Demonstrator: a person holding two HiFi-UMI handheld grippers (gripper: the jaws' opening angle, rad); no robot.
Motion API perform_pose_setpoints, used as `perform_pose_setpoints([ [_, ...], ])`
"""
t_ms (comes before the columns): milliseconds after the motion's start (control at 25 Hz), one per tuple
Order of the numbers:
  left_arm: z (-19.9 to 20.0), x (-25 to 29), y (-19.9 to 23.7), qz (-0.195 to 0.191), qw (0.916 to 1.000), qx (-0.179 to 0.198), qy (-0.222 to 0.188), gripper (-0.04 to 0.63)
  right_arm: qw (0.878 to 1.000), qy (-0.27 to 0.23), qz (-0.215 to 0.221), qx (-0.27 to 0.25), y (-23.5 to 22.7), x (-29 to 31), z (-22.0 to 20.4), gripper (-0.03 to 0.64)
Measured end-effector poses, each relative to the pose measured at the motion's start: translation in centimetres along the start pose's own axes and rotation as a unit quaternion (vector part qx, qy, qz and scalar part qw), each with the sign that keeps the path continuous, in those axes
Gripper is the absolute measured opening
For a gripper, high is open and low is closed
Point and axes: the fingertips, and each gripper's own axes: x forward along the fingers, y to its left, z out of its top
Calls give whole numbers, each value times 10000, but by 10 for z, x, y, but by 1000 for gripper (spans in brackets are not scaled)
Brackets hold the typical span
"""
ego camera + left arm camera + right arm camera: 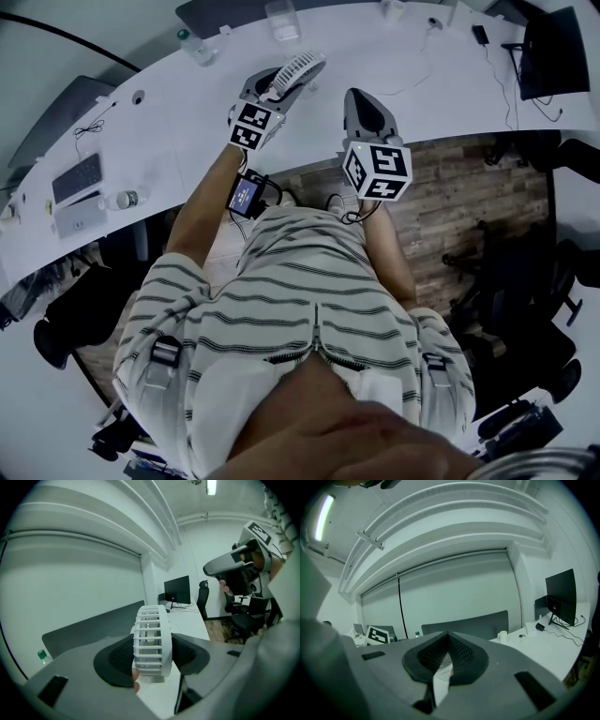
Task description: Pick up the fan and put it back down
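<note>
The small white fan (152,639) is sitting edge-on between the pads of the left gripper (153,654), which are pinching its flat faces, low over the white desk (187,122); I cannot tell if it is touching. The right gripper (447,657), jaws pressed together, is hovering empty at its right. A clear cup (281,19) is standing farther back, its contents unclear.

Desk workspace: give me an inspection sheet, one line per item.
Surface: white curved desk.
Job's things: white fan, between the left jaws.
Clutter: green-capped bottle, second bottle, keyboard, clear cup.
Grippers: left gripper shut on the fan; right gripper shut, empty.
Cables: thin lead across the desk.
Surroundings: monitor, office chairs, wood floor.
</note>
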Motion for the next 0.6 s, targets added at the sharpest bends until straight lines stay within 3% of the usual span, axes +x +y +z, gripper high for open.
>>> perform_pose_setpoints([
  [600,-49,40,10,-1078,9926,271,490,227,9999,122,-77,-26,-10,11,-6,6],
])
